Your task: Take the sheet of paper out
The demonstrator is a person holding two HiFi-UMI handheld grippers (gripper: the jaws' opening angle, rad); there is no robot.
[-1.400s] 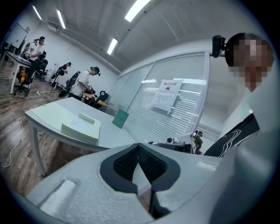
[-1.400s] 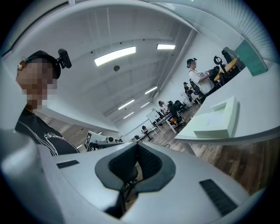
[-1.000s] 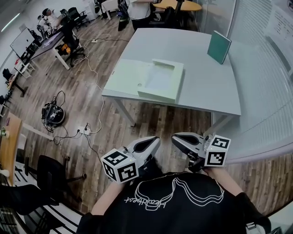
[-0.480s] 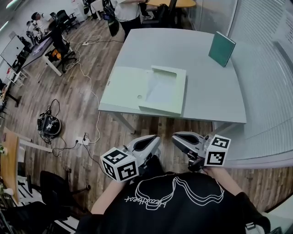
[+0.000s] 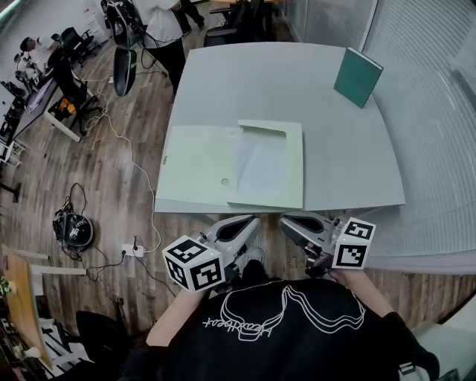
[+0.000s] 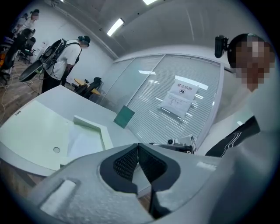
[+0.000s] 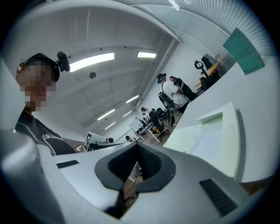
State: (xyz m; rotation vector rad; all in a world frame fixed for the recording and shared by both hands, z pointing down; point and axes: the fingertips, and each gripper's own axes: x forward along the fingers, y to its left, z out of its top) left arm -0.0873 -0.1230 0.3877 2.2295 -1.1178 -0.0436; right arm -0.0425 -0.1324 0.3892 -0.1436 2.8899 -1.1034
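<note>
Left gripper [image 5: 247, 225]: jaws together, nothing between them, clear in the left gripper view. Right gripper [image 5: 290, 222]: jaws also meet at the tips, empty. Both are held low against the person's chest, side by side and pointing toward the box file [image 5: 294, 162], just short of it and off the near edge of the table [image 5: 297, 82] that it lies on. Likely this is the approach stage, with nothing to grip yet, so closed and tucked in makes sense. The box file sits at the table's near edge right ahead of the grippers, probably for easy reach. Its lid [image 5: 195, 167] is folded out flat to the box file's left, finger hole facing up, which leaves the inside open from above. The sheet of paper [image 5: 260, 167] is inside the box file, lying flat on the bottom, not yet taken out and untouched. It looks white to pale grey against the light green walls, fills most of the tray, and has soft shading like a slight bow or crease; thin, so I judge an edge must be lifted first. Green book [image 5: 358, 76] stands well beyond the box file, to the far right. A person [image 5: 160, 22] stands beyond the box file on the far left, by the table's far corner.
</note>
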